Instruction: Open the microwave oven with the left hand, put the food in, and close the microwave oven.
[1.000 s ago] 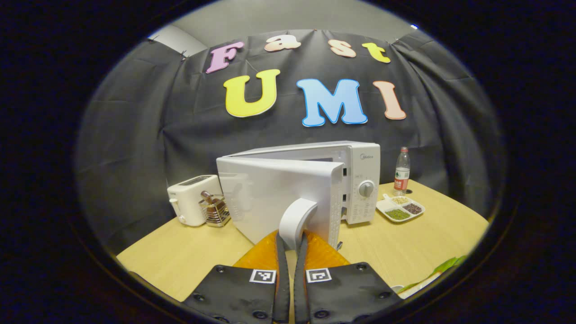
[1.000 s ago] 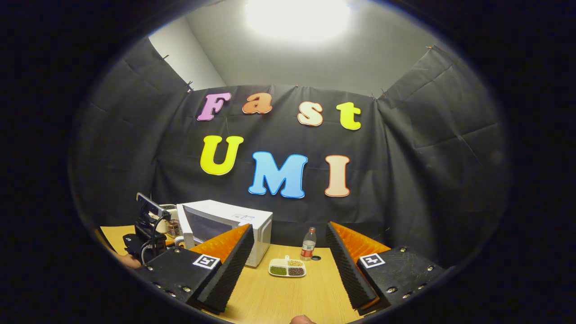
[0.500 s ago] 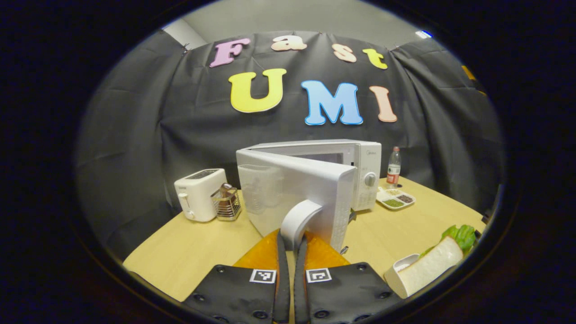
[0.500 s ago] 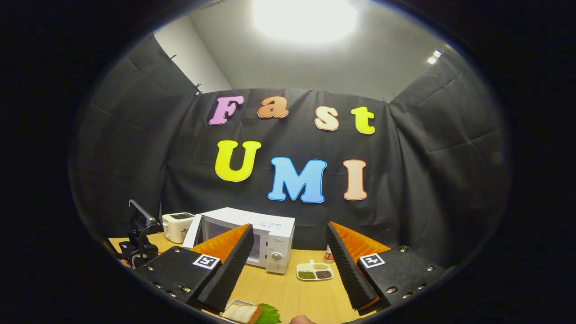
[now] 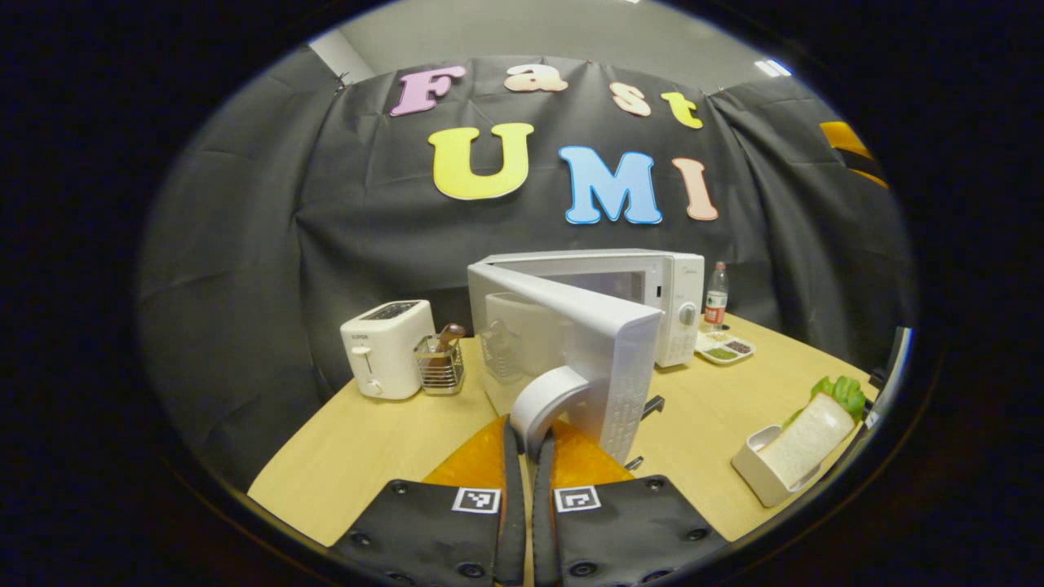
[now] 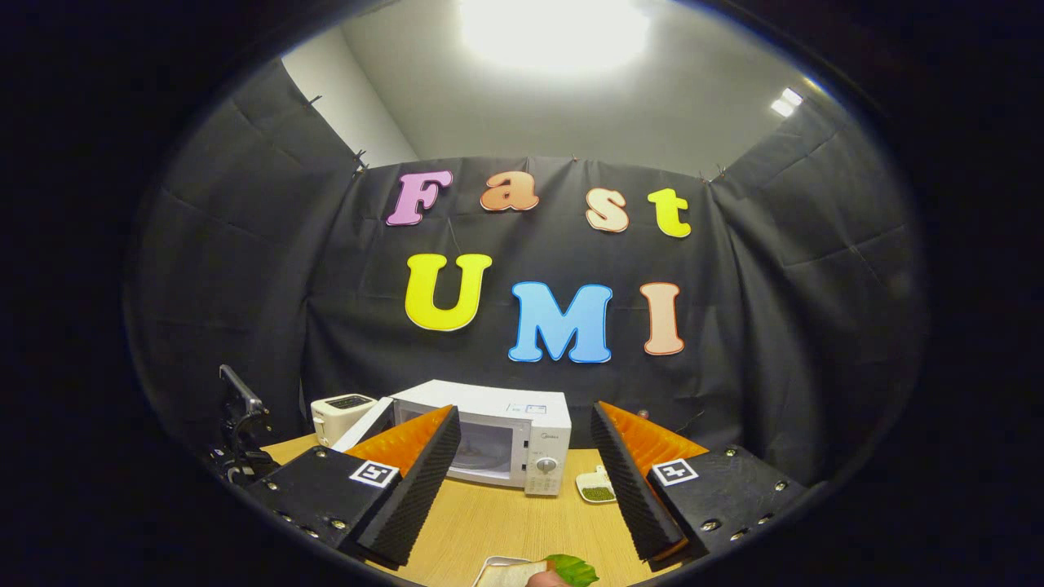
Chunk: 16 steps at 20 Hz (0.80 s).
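Note:
In the left gripper view, my left gripper (image 5: 526,432) is shut on the curved white handle (image 5: 545,397) of the microwave door (image 5: 563,342). The door stands swung out from the white microwave (image 5: 644,281), whose cavity shows behind it. A sandwich with lettuce (image 5: 807,432) lies in a white tray on the table to the right. In the right gripper view, my right gripper (image 6: 526,481) hangs open above the table with nothing between its fingers. It faces the microwave (image 6: 506,436), and the sandwich (image 6: 542,571) lies just below it.
A white toaster (image 5: 387,359) and a wire basket (image 5: 440,367) stand left of the microwave. A water bottle (image 5: 716,295) and a divided snack dish (image 5: 724,346) sit to its right. The wooden table (image 5: 367,456) ends close in front.
The microwave door has swung wider as my left gripper pulled the handle back. The right gripper view has shifted, so the microwave sits nearer its centre and the sandwich shows below.

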Tool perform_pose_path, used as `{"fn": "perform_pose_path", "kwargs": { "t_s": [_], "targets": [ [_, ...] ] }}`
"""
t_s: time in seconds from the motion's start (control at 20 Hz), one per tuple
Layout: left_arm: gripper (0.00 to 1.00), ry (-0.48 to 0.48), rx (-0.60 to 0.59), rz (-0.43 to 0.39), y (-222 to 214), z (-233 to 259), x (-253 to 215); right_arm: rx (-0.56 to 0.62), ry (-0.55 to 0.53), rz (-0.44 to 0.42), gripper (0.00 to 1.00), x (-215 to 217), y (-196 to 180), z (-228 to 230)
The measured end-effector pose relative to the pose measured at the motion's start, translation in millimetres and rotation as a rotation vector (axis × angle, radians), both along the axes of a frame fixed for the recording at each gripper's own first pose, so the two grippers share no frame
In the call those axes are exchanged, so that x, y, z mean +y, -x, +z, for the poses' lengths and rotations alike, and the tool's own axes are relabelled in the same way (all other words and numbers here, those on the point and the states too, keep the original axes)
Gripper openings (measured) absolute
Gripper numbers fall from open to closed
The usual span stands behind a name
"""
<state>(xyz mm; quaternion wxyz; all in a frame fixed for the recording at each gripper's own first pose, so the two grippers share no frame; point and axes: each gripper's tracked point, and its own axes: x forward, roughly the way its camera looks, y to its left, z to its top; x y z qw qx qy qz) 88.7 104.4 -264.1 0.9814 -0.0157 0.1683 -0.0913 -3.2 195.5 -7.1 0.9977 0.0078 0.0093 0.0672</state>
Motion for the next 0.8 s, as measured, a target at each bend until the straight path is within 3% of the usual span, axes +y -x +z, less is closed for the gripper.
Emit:
{"fn": "perform_pose_path", "kwargs": {
  "t_s": [0.25,0.5,0.7,0.8],
  "targets": [
    [0.08,-0.008,-0.009,0.032,-2,-5,35,0.029,0.0,-0.023,0.97,10,1,-8],
    [0.22,0.0,0.024,0.062,5,-7,51,0.049,0.005,-0.013,0.97,2,3,-10],
    [0.96,0.019,-0.004,0.153,30,18,59,0.085,0.009,0.027,0.97,-9,-1,-21],
    [0.99,0.009,-0.032,0.203,48,37,61,0.116,-0.001,0.058,0.97,-13,-4,-32]
  ]
}}
